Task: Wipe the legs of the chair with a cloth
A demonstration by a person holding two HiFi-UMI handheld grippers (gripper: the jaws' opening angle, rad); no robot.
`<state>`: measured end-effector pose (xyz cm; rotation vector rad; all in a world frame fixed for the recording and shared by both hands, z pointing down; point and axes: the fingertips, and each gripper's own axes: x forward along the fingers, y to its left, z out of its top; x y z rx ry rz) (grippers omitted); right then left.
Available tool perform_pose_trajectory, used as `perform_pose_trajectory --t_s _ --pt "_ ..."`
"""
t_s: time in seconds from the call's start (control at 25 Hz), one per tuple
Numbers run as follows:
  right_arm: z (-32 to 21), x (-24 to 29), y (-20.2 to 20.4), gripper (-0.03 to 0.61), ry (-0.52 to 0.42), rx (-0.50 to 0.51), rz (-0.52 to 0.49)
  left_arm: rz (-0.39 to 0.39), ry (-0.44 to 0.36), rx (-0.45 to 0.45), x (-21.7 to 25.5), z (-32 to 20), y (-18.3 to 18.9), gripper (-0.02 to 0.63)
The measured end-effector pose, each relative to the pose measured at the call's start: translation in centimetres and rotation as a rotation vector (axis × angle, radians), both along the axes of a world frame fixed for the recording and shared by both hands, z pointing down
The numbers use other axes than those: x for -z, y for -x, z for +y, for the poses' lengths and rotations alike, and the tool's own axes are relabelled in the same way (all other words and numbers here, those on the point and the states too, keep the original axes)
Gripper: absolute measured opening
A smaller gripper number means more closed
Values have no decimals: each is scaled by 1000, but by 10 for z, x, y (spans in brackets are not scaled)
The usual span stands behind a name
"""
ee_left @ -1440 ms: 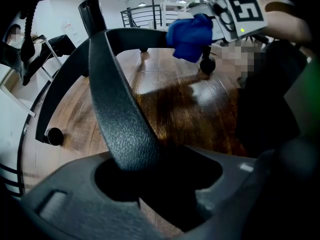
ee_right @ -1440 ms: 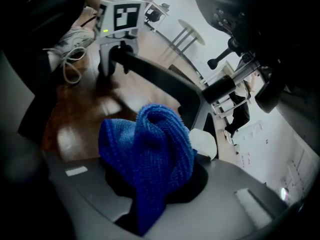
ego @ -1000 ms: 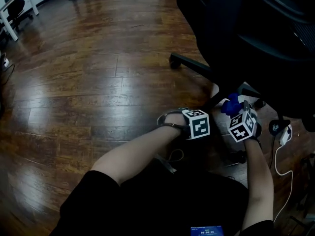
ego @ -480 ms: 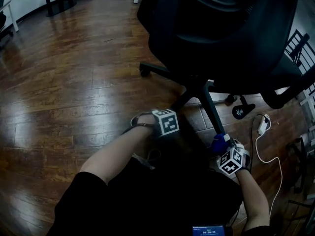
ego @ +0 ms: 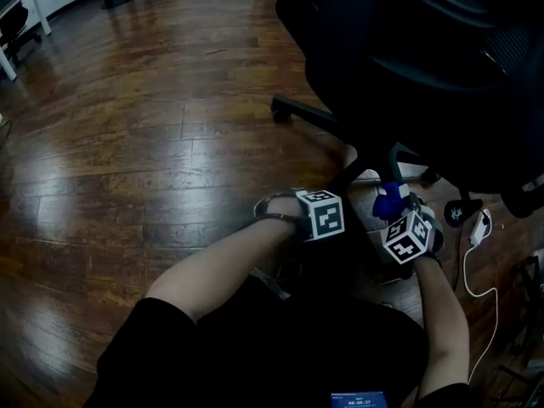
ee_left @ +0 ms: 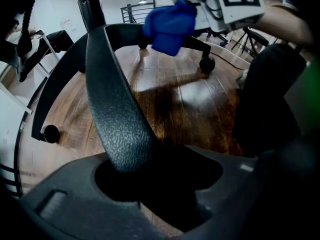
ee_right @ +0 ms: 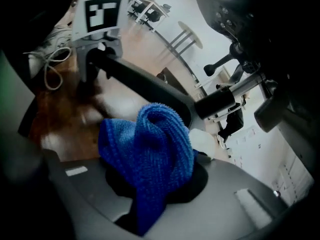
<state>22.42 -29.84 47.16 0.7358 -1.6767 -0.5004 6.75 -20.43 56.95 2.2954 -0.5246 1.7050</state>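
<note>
The black chair [ego: 408,49] is standing over both grippers, the left gripper [ee_left: 152,181] is clamping its half-parted jaws on one chair leg [ee_left: 117,109], and the right gripper [ee_right: 155,181] is pinching the bunched blue cloth [ee_right: 150,144] against the next leg [ee_left: 192,41]

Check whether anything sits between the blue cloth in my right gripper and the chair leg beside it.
Nothing visible does. The blue cloth, clamped in the right gripper, lies against the chair leg. The left gripper holds a neighbouring leg, off to the side.
</note>
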Motion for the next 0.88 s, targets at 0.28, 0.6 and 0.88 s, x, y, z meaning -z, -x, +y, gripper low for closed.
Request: perform_pose_trajectory --t_s 0.28,0.6,0.88 --pt "-55 22 55 74 -102 -10 -40 74 29 9 2 2 -3 249" --pt "53 -19 -36 74 59 13 59 13 0 6 -2 1 3 249" --pt "121 -43 -102 74 160 7 111 -17 -24 15 -5 -1 5 242"
